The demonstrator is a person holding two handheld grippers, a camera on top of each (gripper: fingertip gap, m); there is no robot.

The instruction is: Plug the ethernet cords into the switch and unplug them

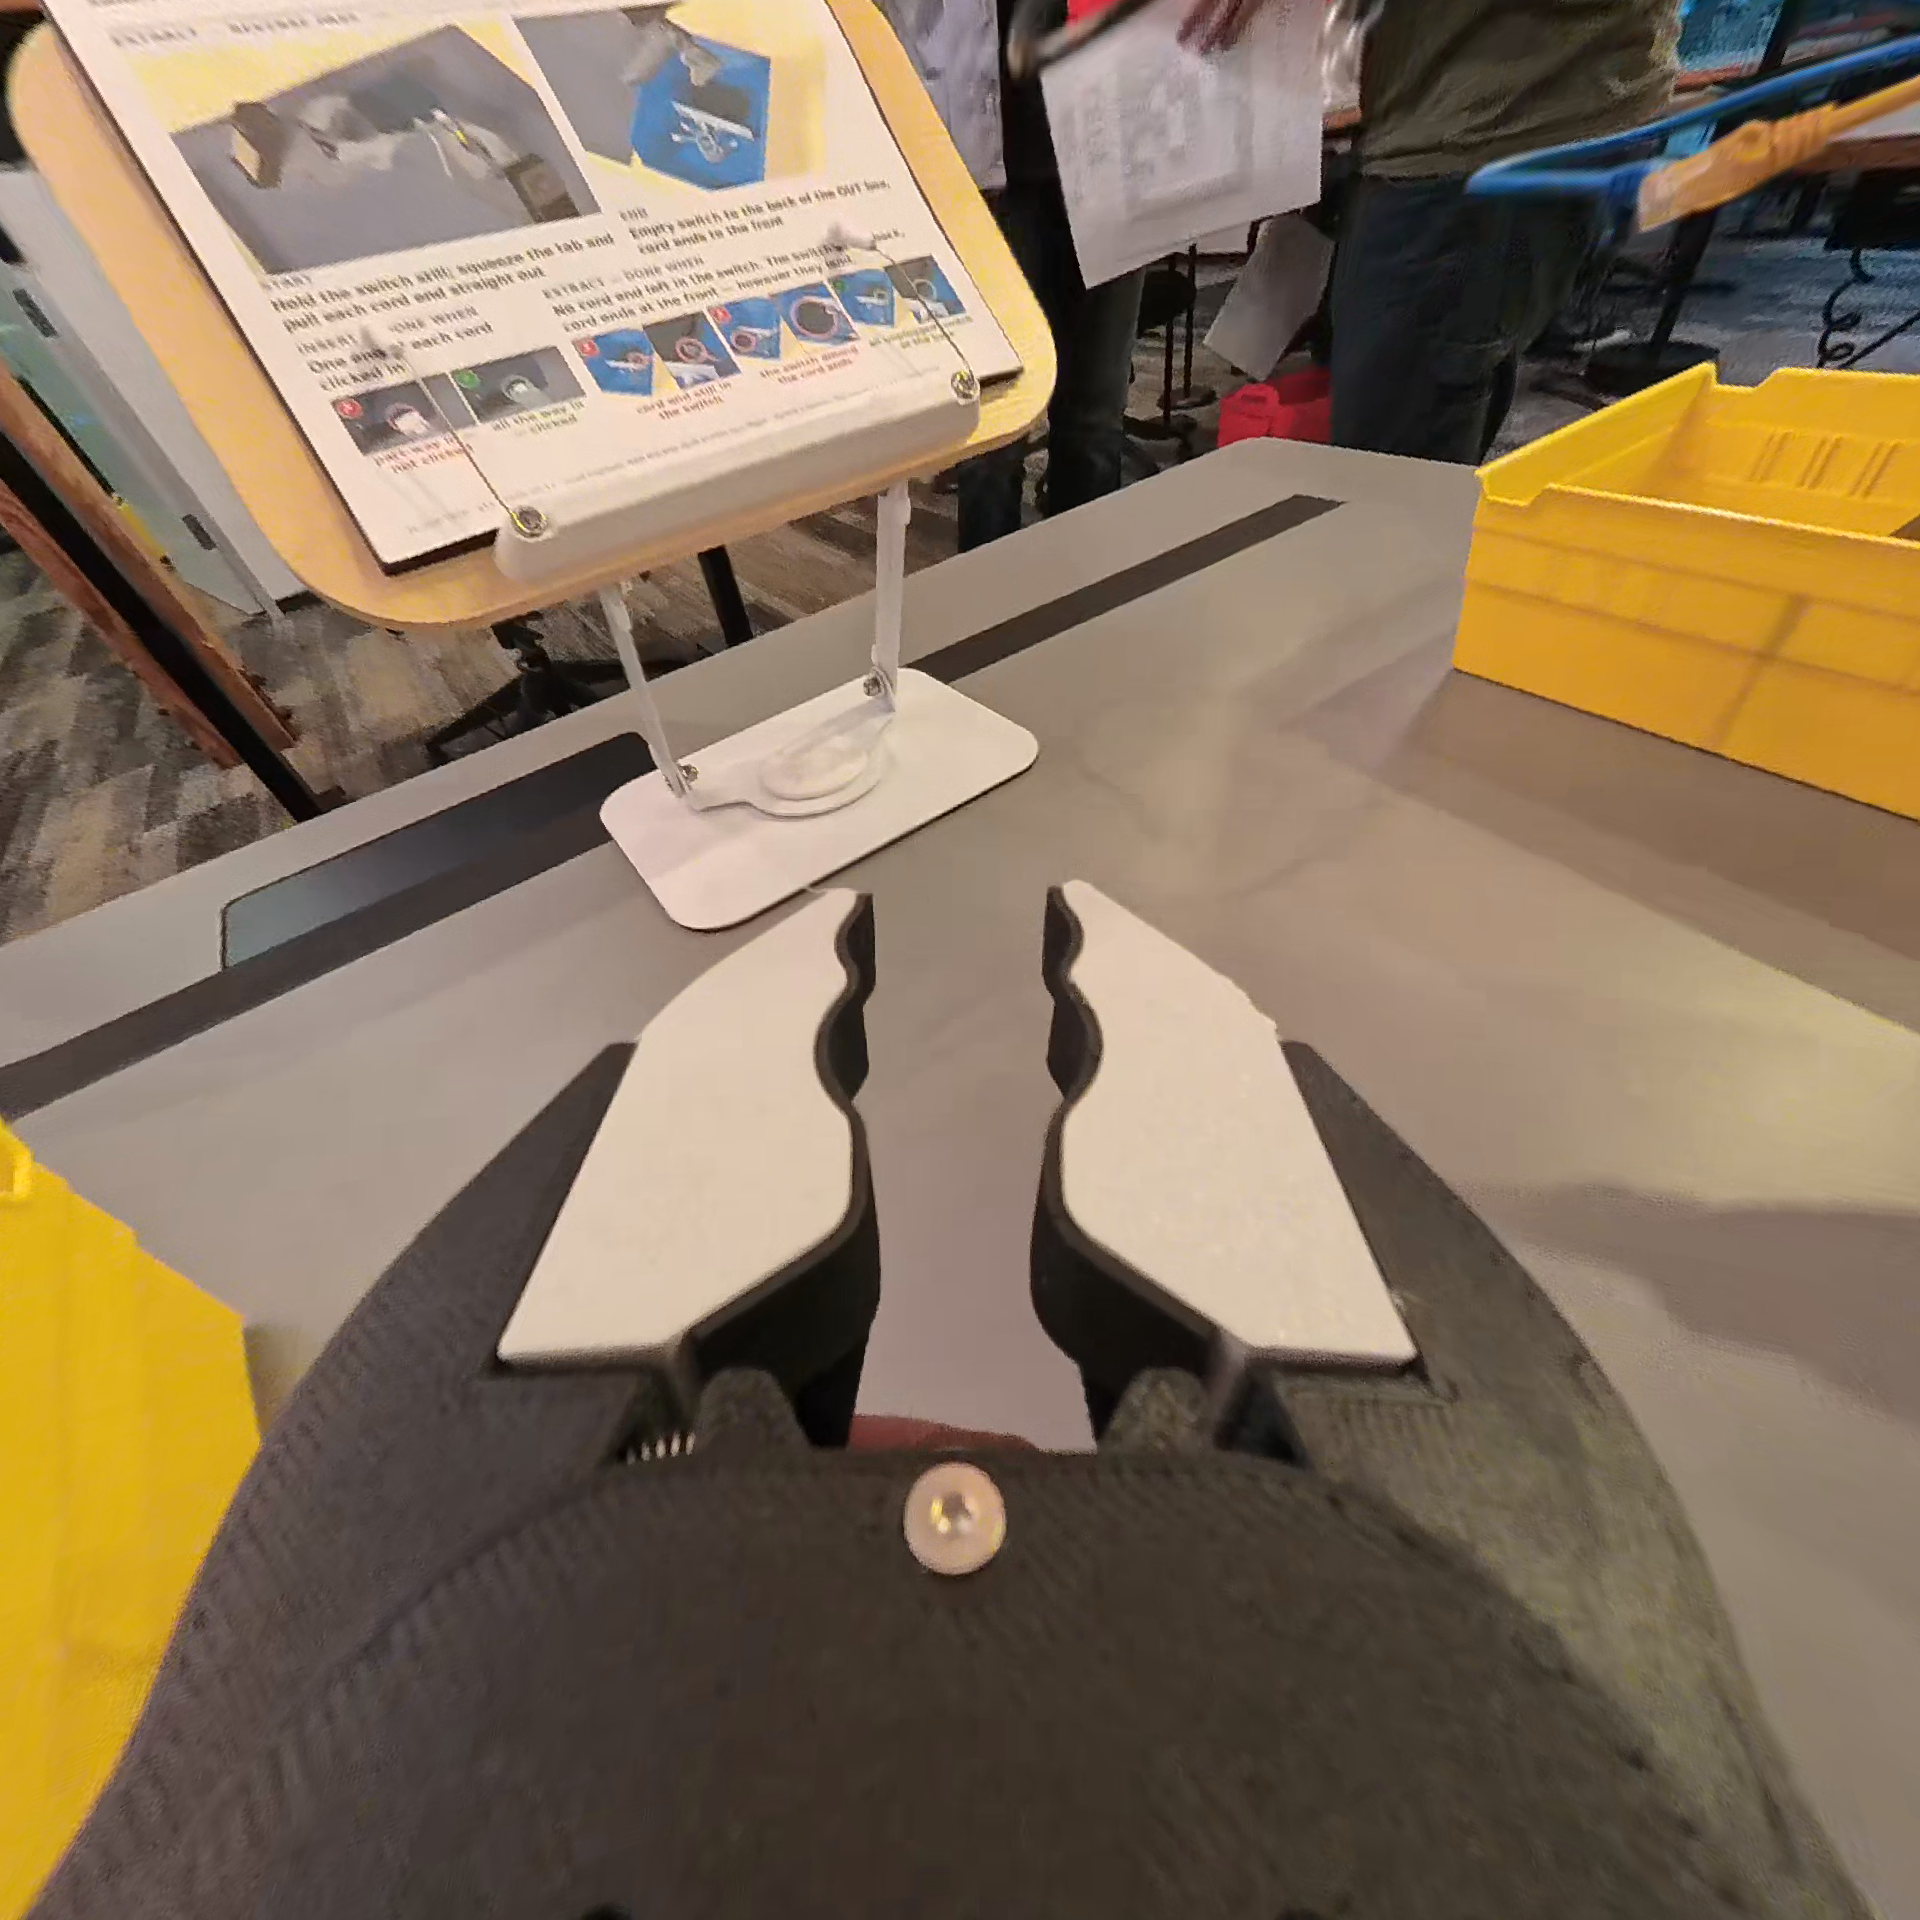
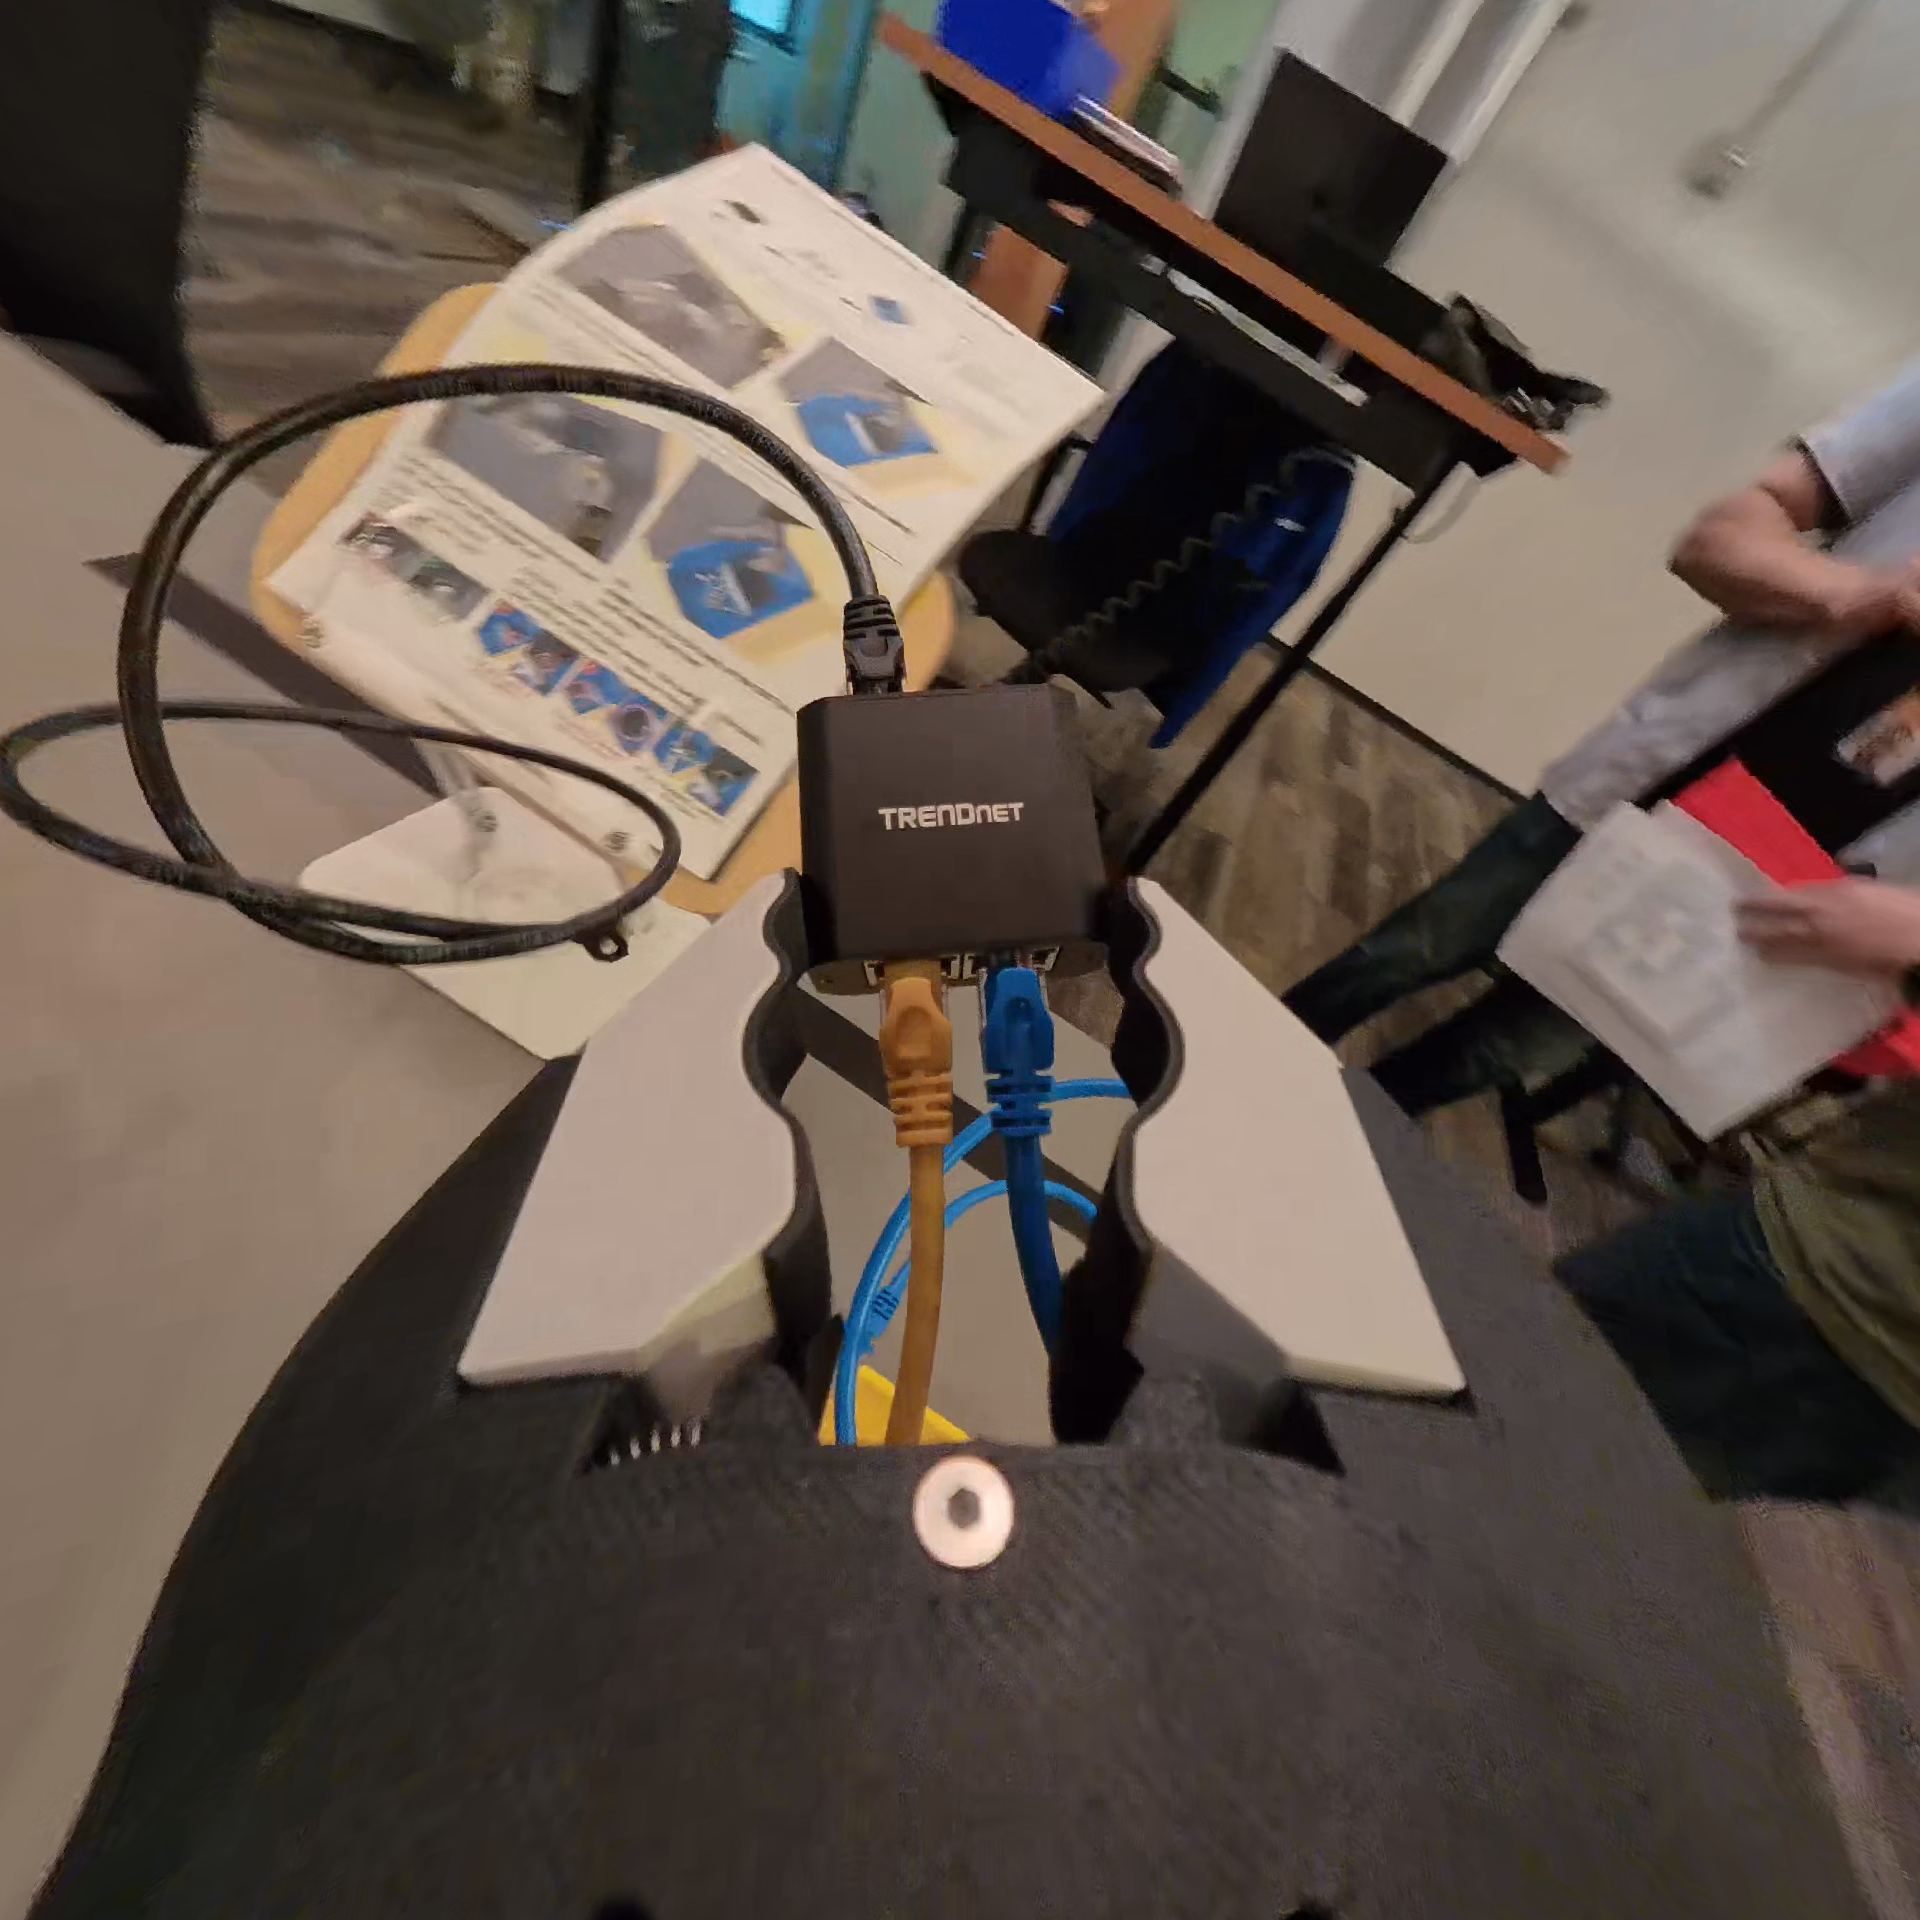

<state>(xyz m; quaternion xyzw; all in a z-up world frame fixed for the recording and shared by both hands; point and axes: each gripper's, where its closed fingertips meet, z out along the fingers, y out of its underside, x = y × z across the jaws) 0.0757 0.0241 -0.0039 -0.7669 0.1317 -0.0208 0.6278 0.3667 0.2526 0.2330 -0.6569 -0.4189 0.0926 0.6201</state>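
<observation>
In the right wrist view my right gripper (image 2: 954, 914) is shut on a small black switch (image 2: 945, 821) and holds it in the air above the grey table (image 2: 187, 1039). An orange cord (image 2: 920, 1081) and a blue cord (image 2: 1018, 1070) are plugged into its near face and hang down between the fingers. A black cord (image 2: 312, 436) is plugged into its far side and loops out to the left. In the left wrist view my left gripper (image 1: 958, 909) is open and empty, low over the grey table (image 1: 1351, 935). No switch or cord shows in that view.
An instruction sheet on a white stand (image 1: 821, 790) stands at the table's far edge; it also shows in the right wrist view (image 2: 644, 499). A yellow bin (image 1: 1704, 582) sits at the right, another yellow bin (image 1: 94, 1455) at the near left. People stand beyond the table (image 2: 1787, 790). One gripper's finger ends stand about 45 cm off the other's.
</observation>
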